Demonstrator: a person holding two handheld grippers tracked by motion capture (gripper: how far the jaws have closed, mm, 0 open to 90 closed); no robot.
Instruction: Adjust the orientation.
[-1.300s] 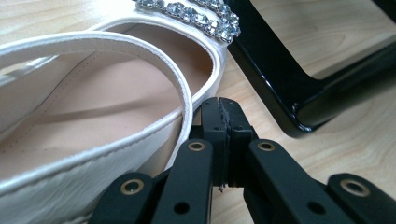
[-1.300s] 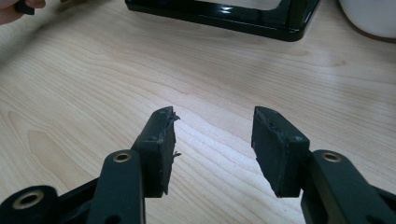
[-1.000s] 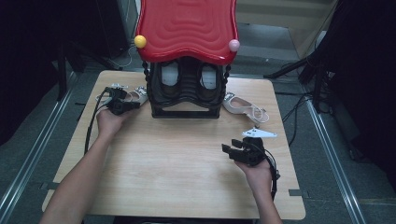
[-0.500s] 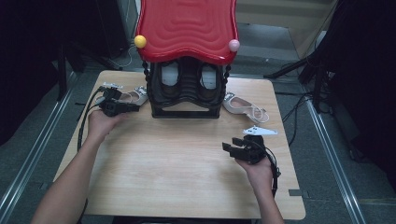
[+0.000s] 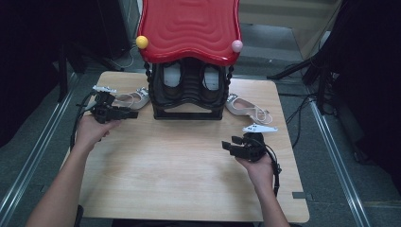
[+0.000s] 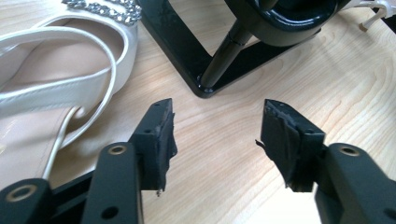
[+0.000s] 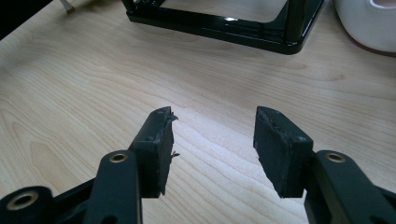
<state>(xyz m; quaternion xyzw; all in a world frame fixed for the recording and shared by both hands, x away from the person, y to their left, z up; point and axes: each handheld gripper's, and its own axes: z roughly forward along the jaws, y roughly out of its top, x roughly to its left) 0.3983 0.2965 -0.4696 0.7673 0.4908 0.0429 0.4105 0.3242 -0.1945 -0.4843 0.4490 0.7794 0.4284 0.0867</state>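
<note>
A: Left gripper [image 5: 134, 114] near the bench's [image 5: 189, 165] left edge, jaws spread wide, just been opening, nothing between them but bare wood.

B: And the shoe?

A: White sandal [image 5: 132, 98] lying flat on the bench toward the far left corner, just beside the shoe rack's [image 5: 189, 111] left foot. Seen close in the left gripper view [image 6: 60, 79]: thin straps, a jewelled band at the toe, lying left of the left jaw, apart from it. Released, not gripped.

B: Right side?

A: Right gripper [image 5: 226, 146] held over the bench near the right edge, pointing toward the middle. Jaws parted there too, empty, only wood grain between them in the right gripper view.

B: Anything else on the bench?

A: Second white sandal [image 5: 246, 108] toward the far right corner, beside the rack's right foot. Black rack standing at the middle of the far edge, another pair of shoes [image 5: 172, 75] stored inside, wavy red top [image 5: 189, 28] with a yellow ball [image 5: 142, 42] and a pink ball [image 5: 237, 46] at its front corners.
</note>
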